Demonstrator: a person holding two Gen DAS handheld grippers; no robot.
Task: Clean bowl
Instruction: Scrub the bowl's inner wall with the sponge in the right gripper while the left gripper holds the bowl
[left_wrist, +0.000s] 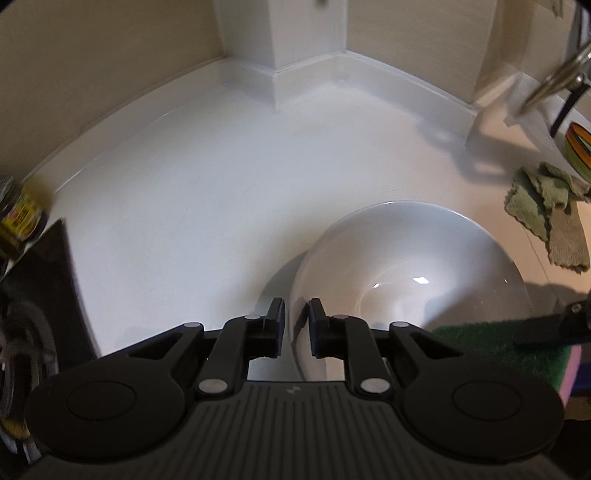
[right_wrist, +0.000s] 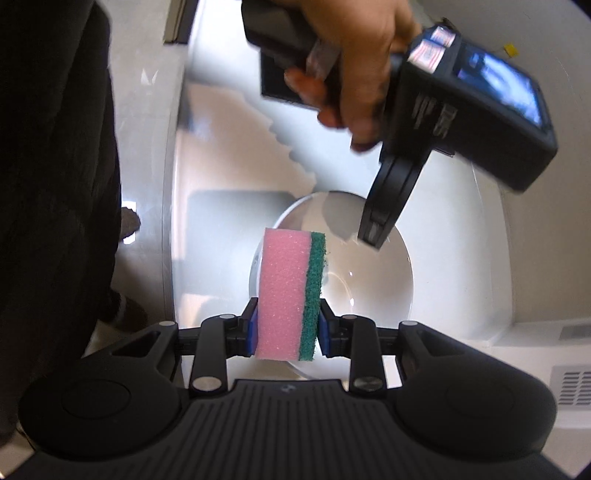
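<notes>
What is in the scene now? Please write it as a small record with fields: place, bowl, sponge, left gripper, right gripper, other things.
place: white sink basin
bowl: white bowl, tilted, inside the basin
sponge: pink and green sponge, above the bowl
left gripper: left gripper straddles the bowl's rim, pads not pressing
right gripper: right gripper shut on the sponge
other things: green cloth and striped bowl on the counter, faucet
</notes>
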